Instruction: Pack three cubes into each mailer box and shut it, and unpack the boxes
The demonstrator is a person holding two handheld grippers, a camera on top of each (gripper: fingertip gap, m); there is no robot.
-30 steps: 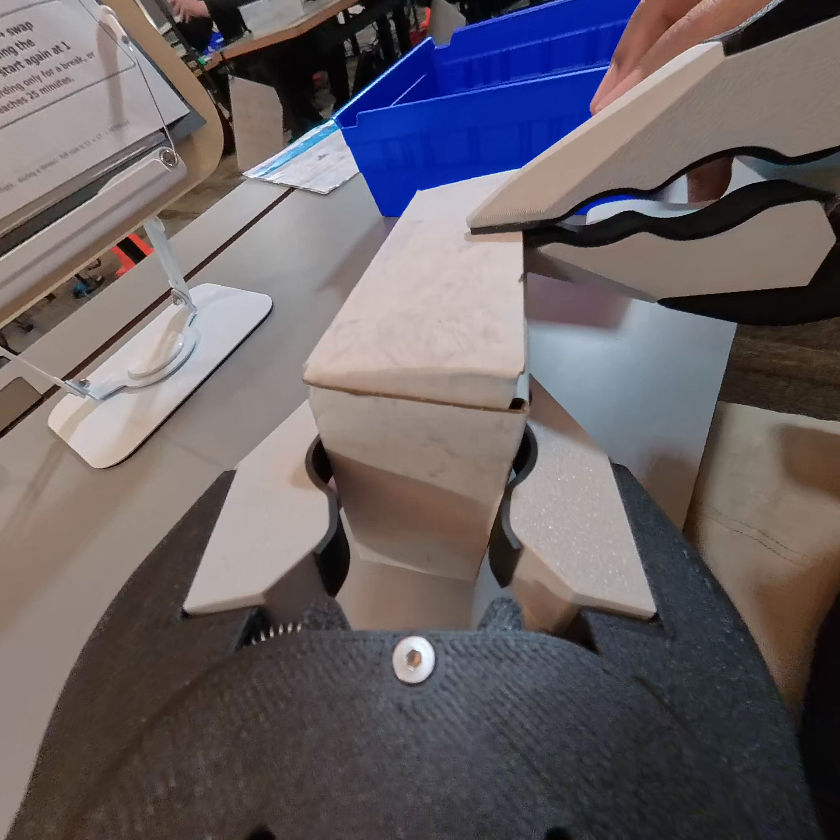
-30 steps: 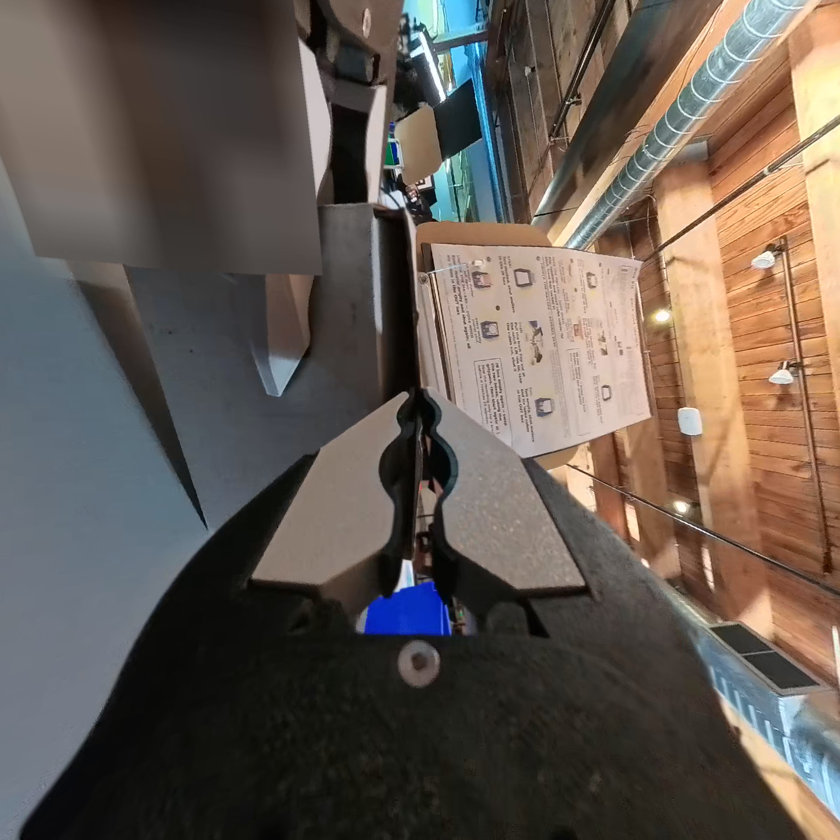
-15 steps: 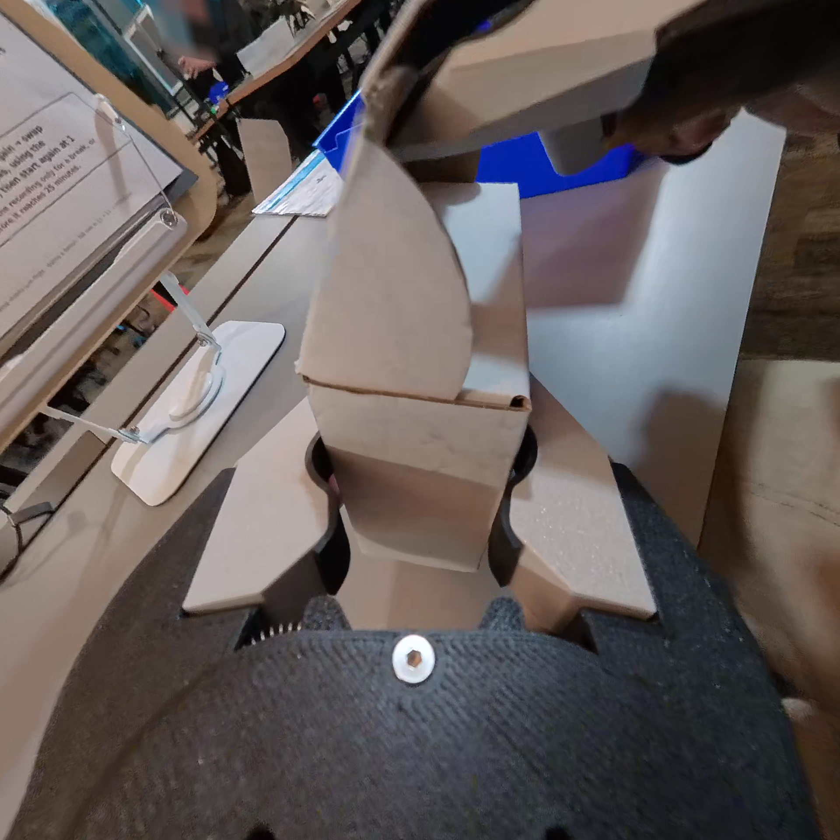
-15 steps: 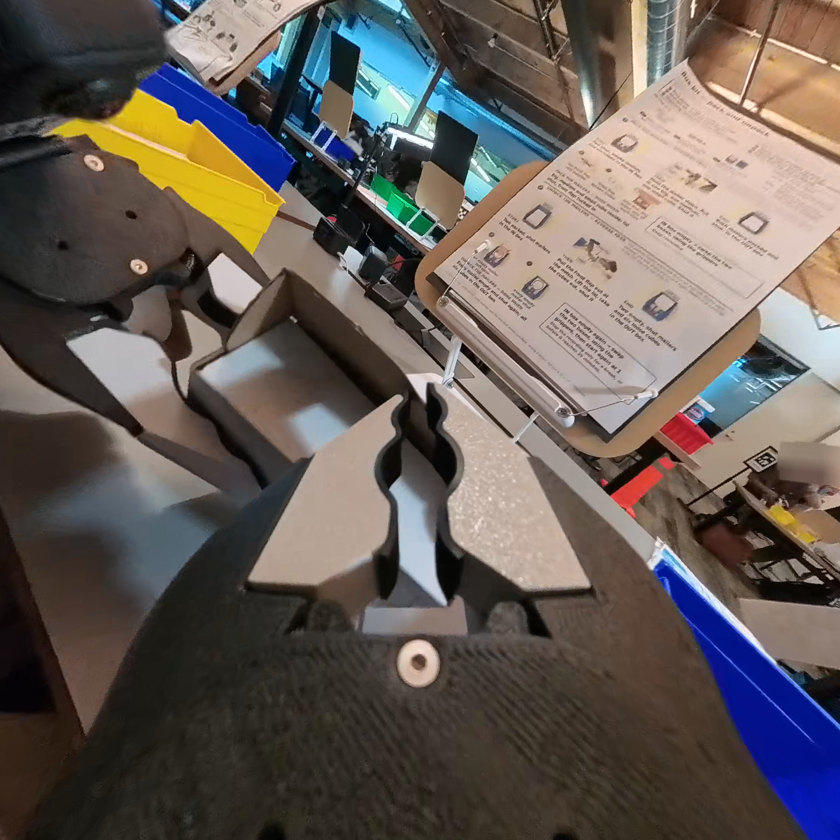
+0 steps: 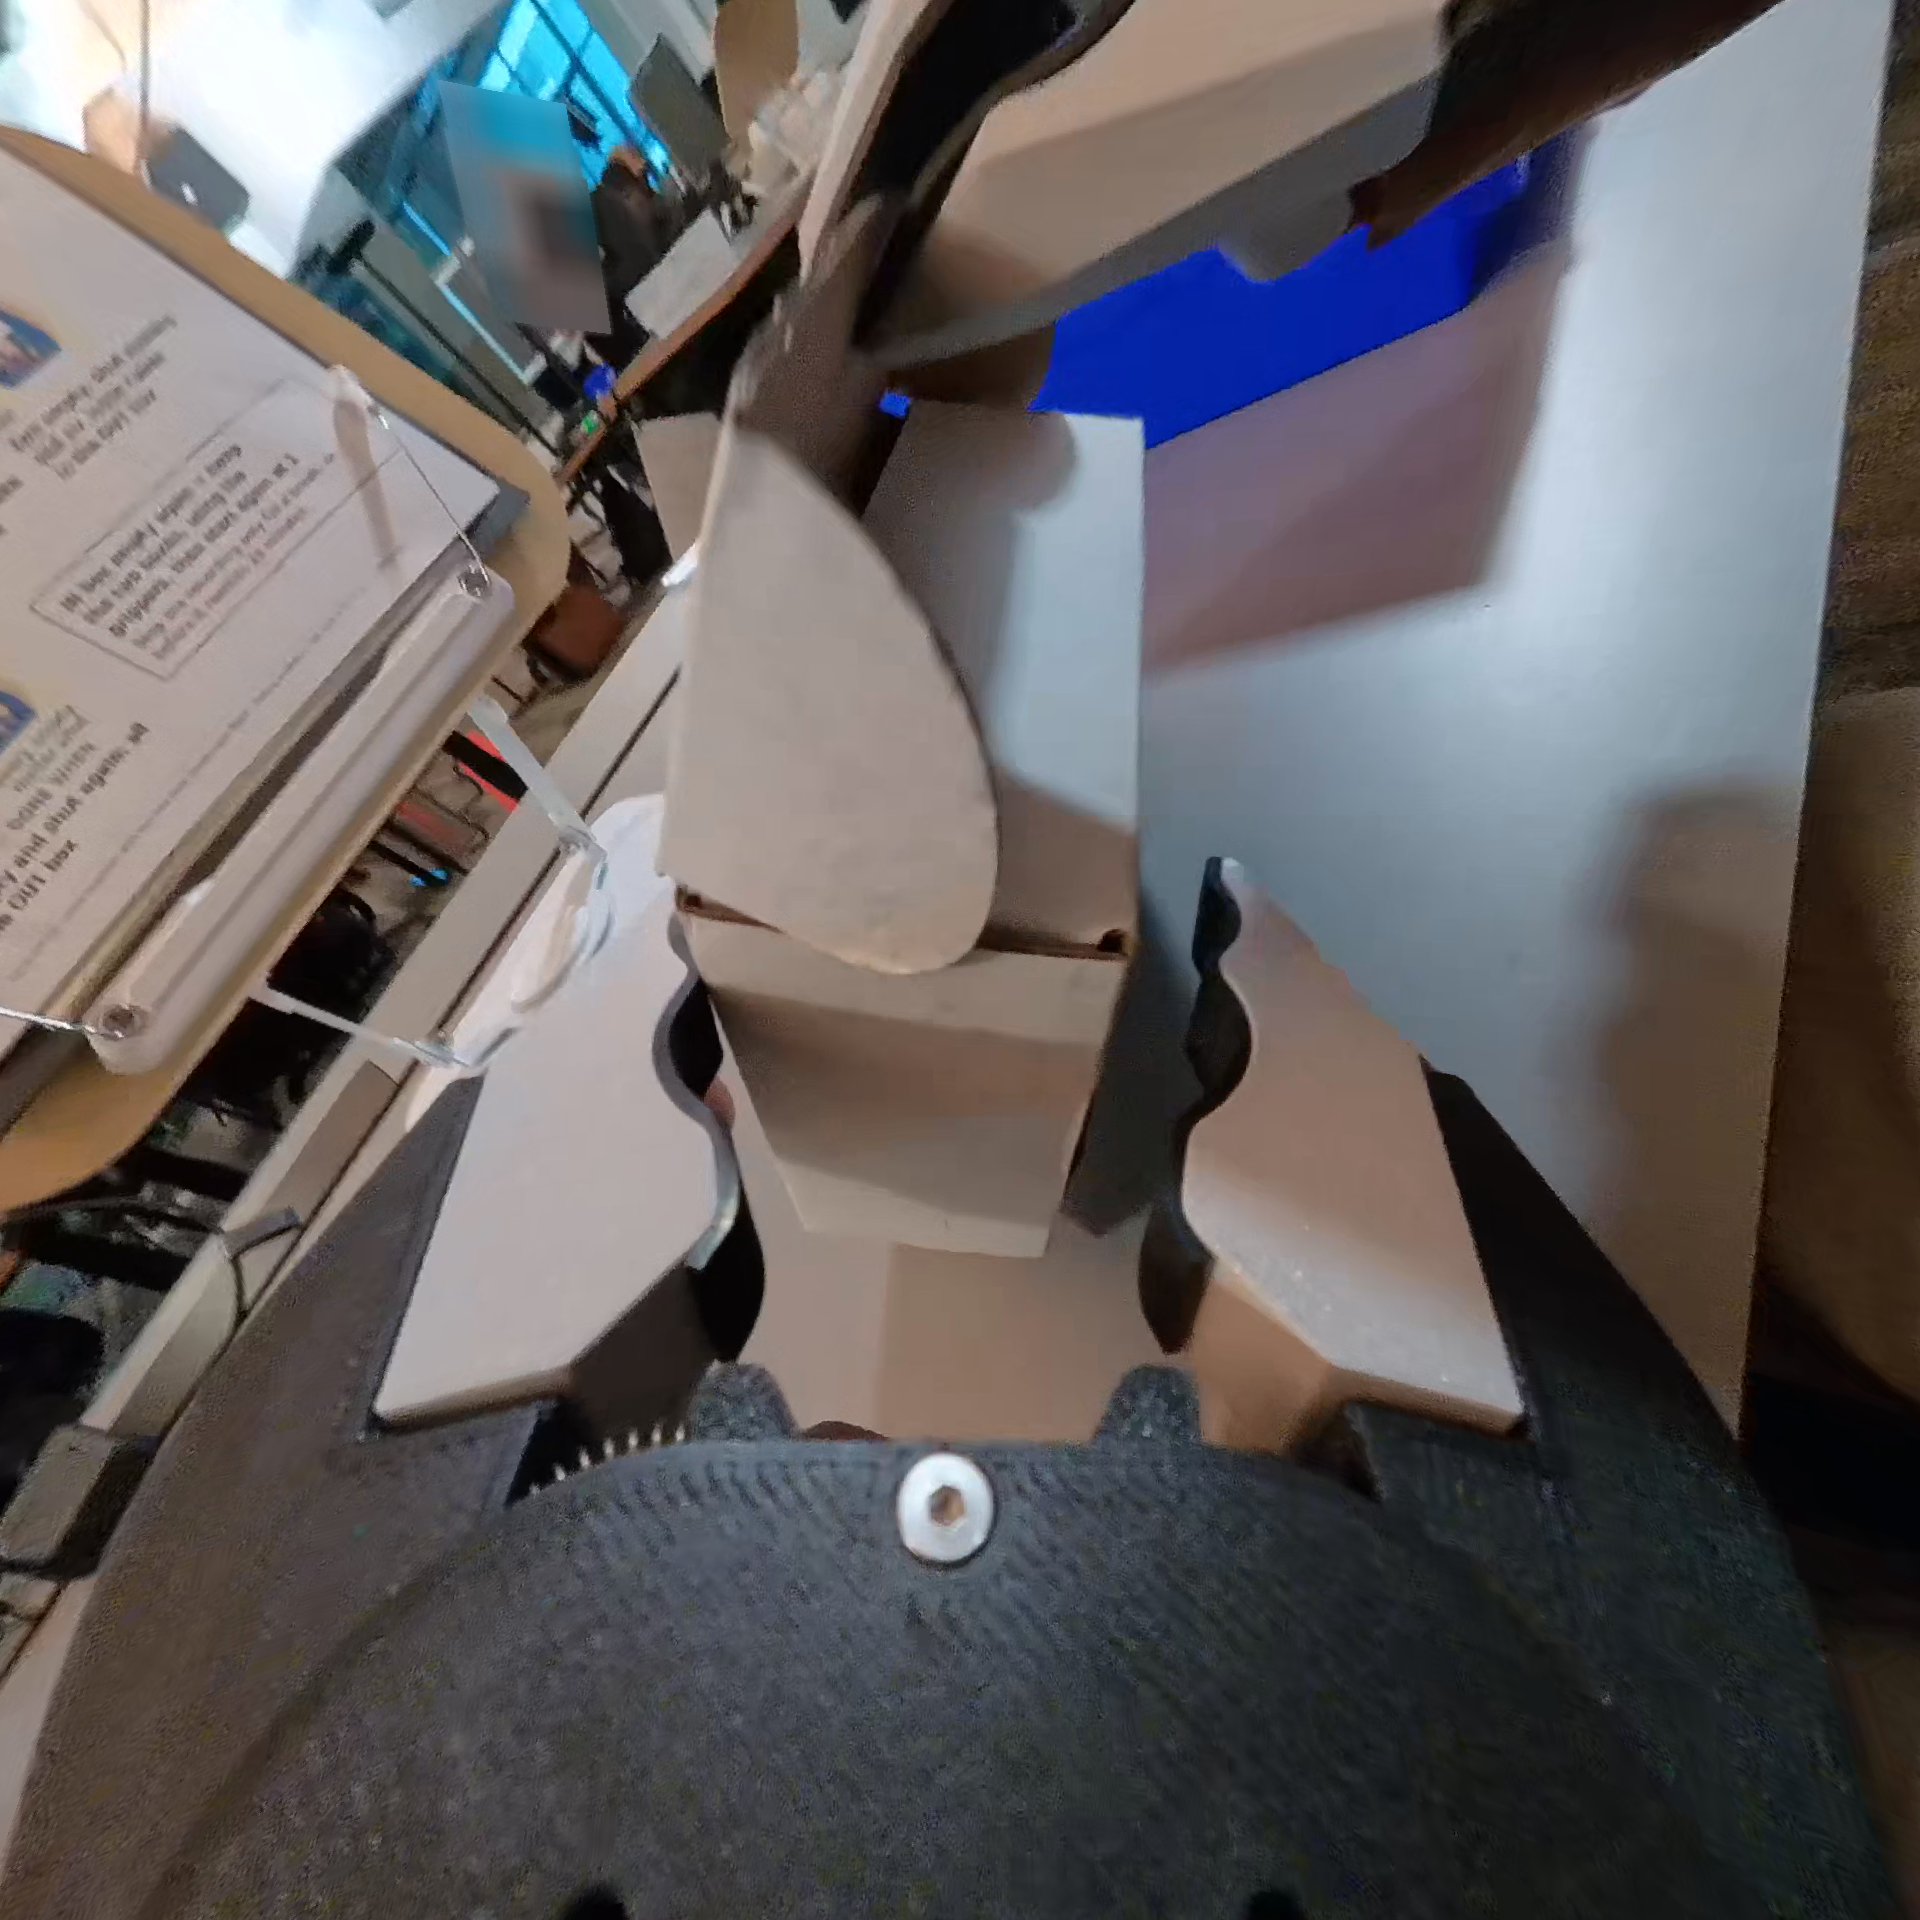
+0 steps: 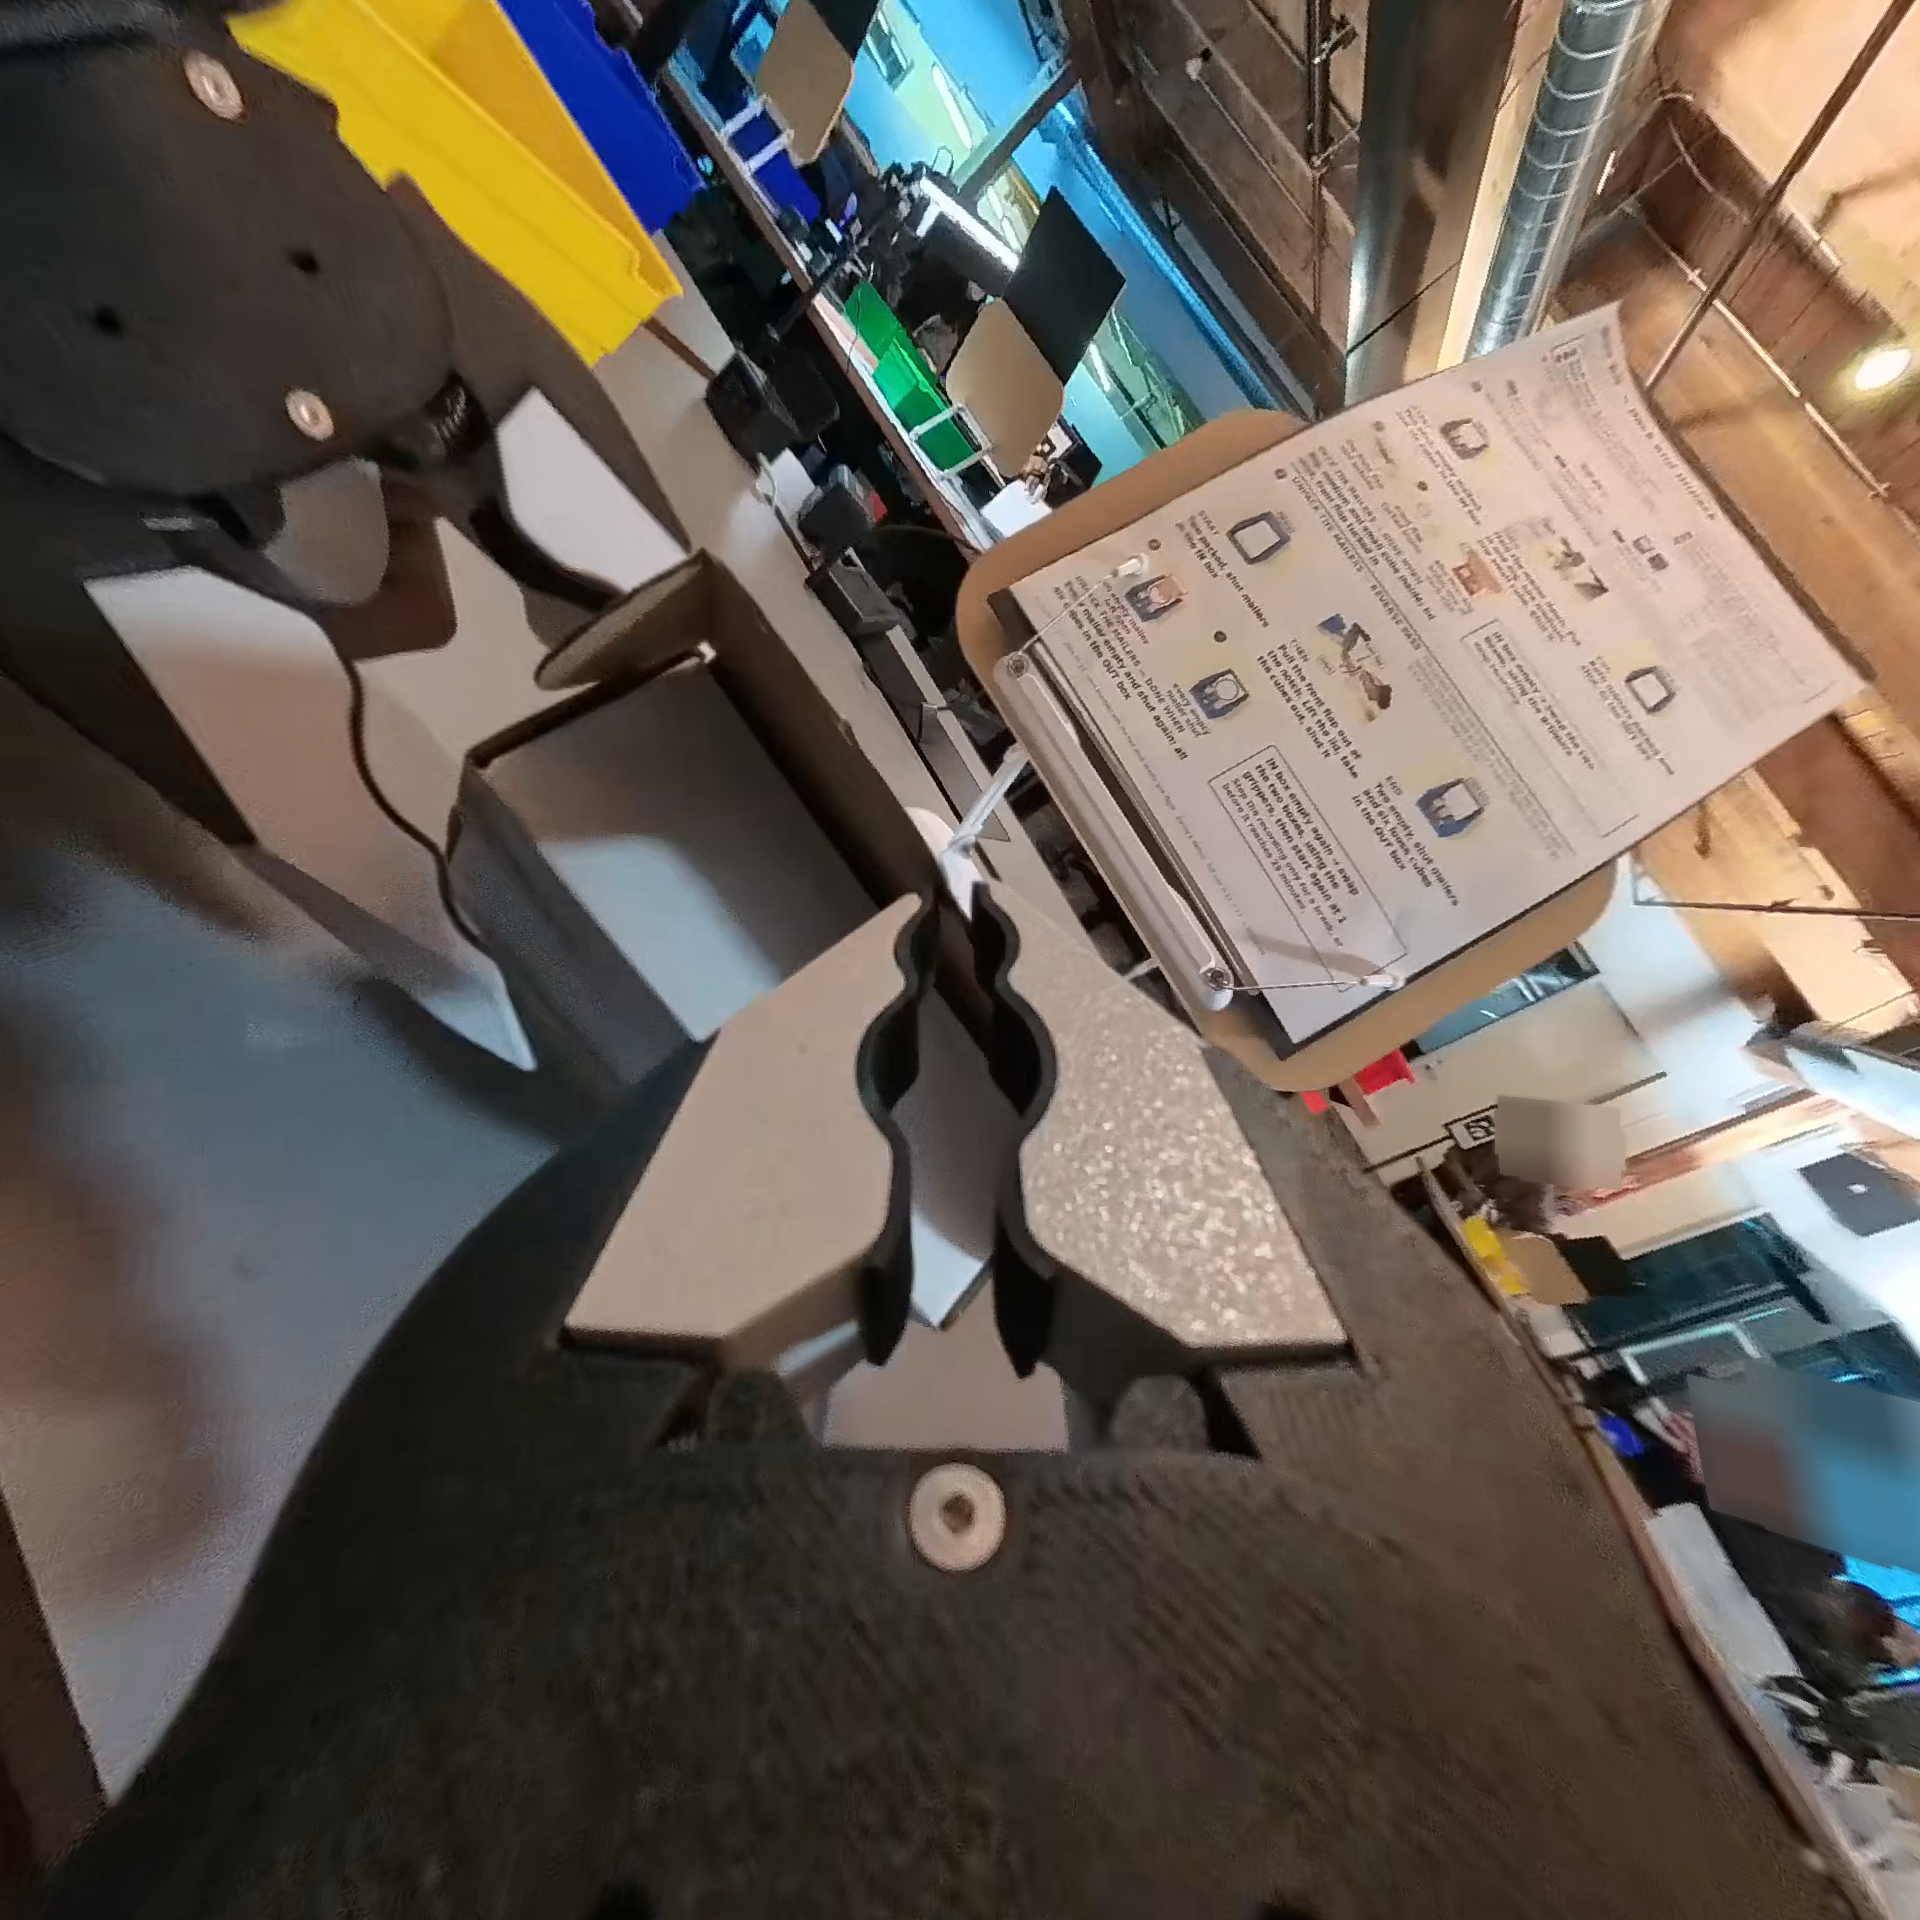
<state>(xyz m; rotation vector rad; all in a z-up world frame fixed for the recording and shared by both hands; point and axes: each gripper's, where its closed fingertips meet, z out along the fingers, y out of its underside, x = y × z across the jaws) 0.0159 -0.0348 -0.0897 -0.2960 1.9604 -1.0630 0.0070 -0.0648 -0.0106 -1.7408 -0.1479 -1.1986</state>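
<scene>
A brown cardboard mailer box (image 5: 914, 1070) stands on the grey table (image 5: 1455, 883) between the fingers of my left gripper (image 5: 951, 935), which is open. Its right finger (image 5: 1309, 1122) stands clear of the box wall. The lid (image 5: 1143, 156) is raised and its rounded side flap (image 5: 821, 727) hangs down over the box. My right gripper (image 6: 954, 899) is shut on the lid's thin front panel. In the right wrist view the open box (image 6: 675, 810) shows a bare grey inside with no cubes in sight, and the left gripper (image 6: 447, 613) sits at its far end.
An instruction sheet on a clear stand (image 5: 208, 623) is to the left of the box and also shows in the right wrist view (image 6: 1403, 727). A blue bin (image 5: 1247, 343) sits behind the box. A yellow bin (image 6: 499, 156) and another blue bin (image 6: 603, 114) are beyond the left gripper.
The lid was shut a second ago; my right gripper has swung it up and open. My left gripper held the box by its sides and has now opened off it.
</scene>
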